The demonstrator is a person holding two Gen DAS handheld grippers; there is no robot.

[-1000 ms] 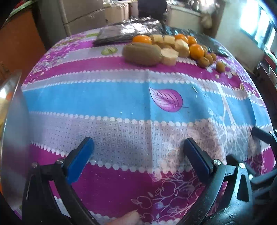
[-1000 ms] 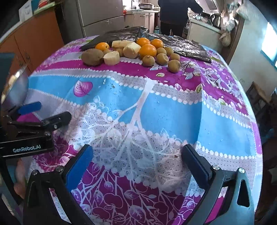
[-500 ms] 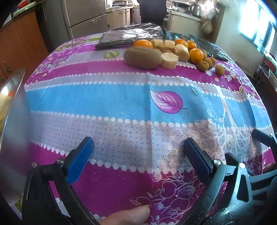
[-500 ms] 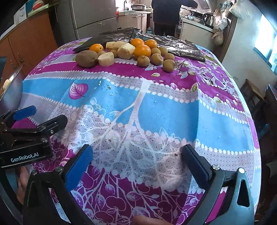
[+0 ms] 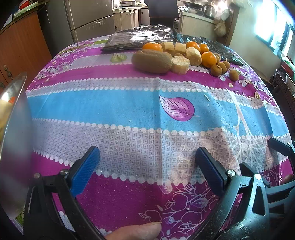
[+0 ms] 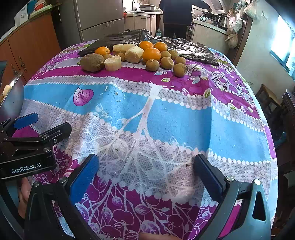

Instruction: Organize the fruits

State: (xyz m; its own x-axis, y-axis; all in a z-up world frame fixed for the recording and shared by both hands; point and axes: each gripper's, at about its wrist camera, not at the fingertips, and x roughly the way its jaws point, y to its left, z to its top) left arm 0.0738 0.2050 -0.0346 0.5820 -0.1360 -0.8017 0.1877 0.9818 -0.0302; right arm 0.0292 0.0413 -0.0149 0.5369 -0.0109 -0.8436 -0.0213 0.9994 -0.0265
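Observation:
A heap of fruit lies at the far side of the table: a big brown fuzzy fruit (image 5: 151, 61) (image 6: 92, 62), several oranges (image 5: 208, 59) (image 6: 151, 54), pale peeled chunks (image 5: 180, 64) (image 6: 112, 63) and several small brown kiwis (image 5: 216, 69) (image 6: 167, 62). My left gripper (image 5: 147, 167) hovers open over the near part of the cloth, nothing between its blue pads. My right gripper (image 6: 146, 173) is open too, also empty and far from the fruit. In the right wrist view the left gripper (image 6: 38, 127) shows at the left edge.
A steel plate (image 5: 15, 140) (image 6: 12, 97) holding pale pieces juts in at the left edge. Black plastic bags (image 5: 136, 37) (image 6: 191, 49) lie behind the fruit. A person (image 6: 179, 13) stands at the kitchen counter beyond the table. A fingertip (image 5: 136, 231) shows at the bottom.
Both views have tilted up and pulled back slightly, so the fruit heap sits lower in frame. A fingertip has come into the bottom of the left wrist view. Both grippers stay open.

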